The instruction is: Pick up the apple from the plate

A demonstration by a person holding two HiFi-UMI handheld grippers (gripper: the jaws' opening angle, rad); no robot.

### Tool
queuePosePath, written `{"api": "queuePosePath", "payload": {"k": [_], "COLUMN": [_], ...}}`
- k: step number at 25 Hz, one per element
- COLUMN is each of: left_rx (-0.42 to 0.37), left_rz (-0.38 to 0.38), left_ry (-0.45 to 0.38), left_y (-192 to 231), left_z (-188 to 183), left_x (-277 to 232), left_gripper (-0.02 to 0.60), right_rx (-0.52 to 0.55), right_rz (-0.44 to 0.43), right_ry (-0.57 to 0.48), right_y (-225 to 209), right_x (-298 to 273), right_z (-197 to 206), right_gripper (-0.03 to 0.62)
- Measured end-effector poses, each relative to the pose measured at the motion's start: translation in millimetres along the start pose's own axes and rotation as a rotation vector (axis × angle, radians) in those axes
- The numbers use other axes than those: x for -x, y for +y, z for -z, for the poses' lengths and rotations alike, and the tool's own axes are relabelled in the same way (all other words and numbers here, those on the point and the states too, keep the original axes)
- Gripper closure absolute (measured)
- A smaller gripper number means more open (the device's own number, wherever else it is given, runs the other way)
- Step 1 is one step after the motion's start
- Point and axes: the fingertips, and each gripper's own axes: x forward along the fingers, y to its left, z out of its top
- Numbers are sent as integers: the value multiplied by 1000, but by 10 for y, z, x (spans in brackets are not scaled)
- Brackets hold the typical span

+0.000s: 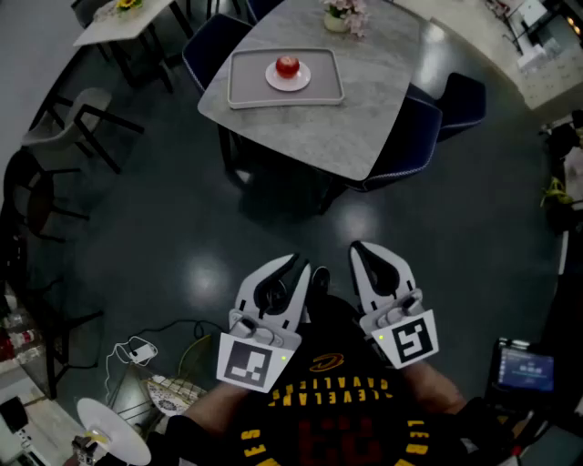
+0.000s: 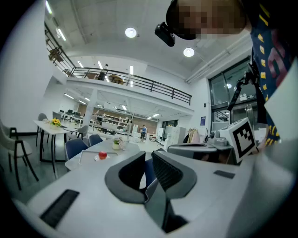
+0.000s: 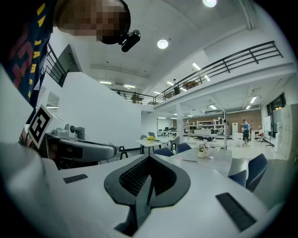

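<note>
A red apple (image 1: 288, 65) sits on a small white plate (image 1: 301, 81) in a grey tray (image 1: 239, 84) on the marble-topped table (image 1: 364, 100), far ahead of me. Both grippers are held close to my chest, well short of the table. My left gripper (image 1: 306, 268) is open with a narrow gap between its jaws and nothing in it. In the left gripper view, the left gripper (image 2: 148, 159) points toward the distant apple (image 2: 102, 155). My right gripper (image 1: 357, 247) is shut and empty. The right gripper view shows the right gripper (image 3: 150, 159) with its jaws together; the apple does not show there.
A flower vase (image 1: 342, 16) stands at the table's far edge. Blue chairs (image 1: 414, 136) ring the table. Another table (image 1: 114, 18) and grey chairs (image 1: 68, 123) stand at the left. Dark floor (image 1: 273, 227) lies between me and the table. Clutter (image 1: 137, 364) sits at lower left.
</note>
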Motion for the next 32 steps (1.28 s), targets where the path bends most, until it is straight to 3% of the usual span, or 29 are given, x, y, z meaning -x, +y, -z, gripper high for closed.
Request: {"api": "queuePosePath", "payload": {"k": [4,10,15,19,26,32], "left_rx": [-66,-59,-28,-23,-18,-29], "left_rz": [8,-28,-90,-124,-183,-152], "left_ry": [-12,-27,-52,-60,-38,-40], "left_y": [-371,-721,-806,-880,-564,-39], "left_z": [-185,-233,-227,-250,-212,-274], "left_x": [76,18,-145,-295,-400,-641], "left_gripper": [531,531,531,531,531,531], "right_rx": [-4,6,-9,-6,-57,-78], "right_rz": [5,-27,-68,-82,-88,-66], "right_ry": [-22,-68,-131,-123,-93,-90], "right_y": [-40,-184,-392,-582,-733,-774], "right_x": [327,618,720,755,421,-156], "right_z": [-135,-228,-309,-306,-152,-148], "right_gripper": [588,588,586,586,586,588]}}
